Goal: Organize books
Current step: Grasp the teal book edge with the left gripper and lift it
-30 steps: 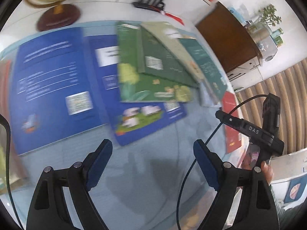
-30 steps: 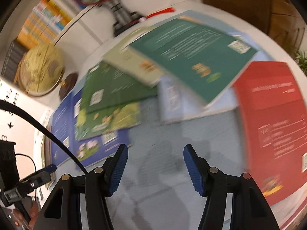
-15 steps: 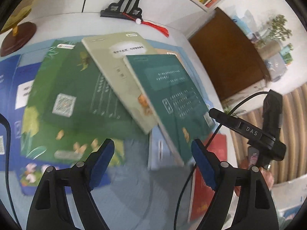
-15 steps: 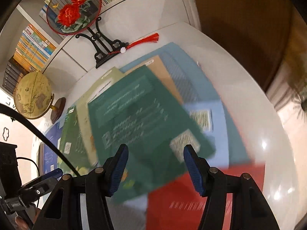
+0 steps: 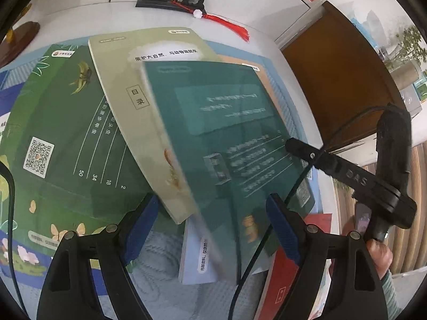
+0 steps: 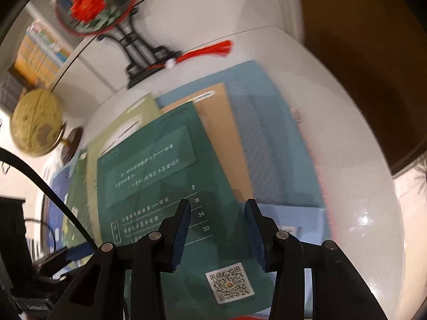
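While right gripper (image 6: 217, 225) closes — nothing gripped — teal book (image 6: 165, 186) tops pile.

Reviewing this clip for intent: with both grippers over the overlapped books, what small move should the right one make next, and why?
Probably ease the right gripper down onto the teal book's near edge. That book lies topmost on the pile, its jaws are closing with nothing between them, and the left gripper hangs open.
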### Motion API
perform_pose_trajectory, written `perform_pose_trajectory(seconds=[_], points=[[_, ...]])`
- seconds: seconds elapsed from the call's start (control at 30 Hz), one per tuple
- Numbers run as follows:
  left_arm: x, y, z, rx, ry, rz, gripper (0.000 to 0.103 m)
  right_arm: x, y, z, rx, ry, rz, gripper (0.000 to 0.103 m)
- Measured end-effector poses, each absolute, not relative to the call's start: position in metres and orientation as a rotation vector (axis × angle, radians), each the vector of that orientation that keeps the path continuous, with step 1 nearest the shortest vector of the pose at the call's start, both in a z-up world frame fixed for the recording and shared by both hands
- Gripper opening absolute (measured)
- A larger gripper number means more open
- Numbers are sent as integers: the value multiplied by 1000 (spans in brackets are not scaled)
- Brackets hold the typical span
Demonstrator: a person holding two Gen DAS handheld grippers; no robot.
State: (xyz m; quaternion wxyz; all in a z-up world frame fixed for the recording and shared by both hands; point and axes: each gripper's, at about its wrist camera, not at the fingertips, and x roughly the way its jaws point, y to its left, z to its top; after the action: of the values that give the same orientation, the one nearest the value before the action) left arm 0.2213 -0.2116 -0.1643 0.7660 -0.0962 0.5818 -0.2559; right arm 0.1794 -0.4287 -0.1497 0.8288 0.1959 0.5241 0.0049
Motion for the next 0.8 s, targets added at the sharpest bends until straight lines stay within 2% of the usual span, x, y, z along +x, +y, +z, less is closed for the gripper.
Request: perform_pose_trajectory(seconds=[0.03, 0.1, 0.3, 0.37, 0.4, 0.43, 0.53, 0.67, 0.8], points=[[220, -211, -165, -211, 1273, -572, 83, 178, -425, -149, 445, 1122, 49, 42], [214, -205, -163, -161, 1266, -542, 81, 170, -414, -145, 479, 1146, 105, 42], [193, -166, -168, -170, 1280, -519, 81, 136, -375, -147, 368, 1153, 127, 42], [191, -158, -169, -204, 1269, -525, 77, 135, -372, -148, 368, 1138, 106, 42], [191, -157, -170, -222, 1272, -531, 69, 136, -368, -148, 373, 1137, 112, 45], [191, -158, -170, -235, 1279, -546, 66, 136, -362, -148, 359, 1134, 111, 45], [187, -160, -168, -167, 1245, -493, 65, 144, -356, -147, 359, 1148, 136, 45], [186, -142, -169, -225, 1246, -495, 65, 138, -373, -148, 581, 1147, 217, 45], [185, -124, -172, -324, 1264, -545, 65, 124, -388, -140, 867, 1060, 419, 45]])
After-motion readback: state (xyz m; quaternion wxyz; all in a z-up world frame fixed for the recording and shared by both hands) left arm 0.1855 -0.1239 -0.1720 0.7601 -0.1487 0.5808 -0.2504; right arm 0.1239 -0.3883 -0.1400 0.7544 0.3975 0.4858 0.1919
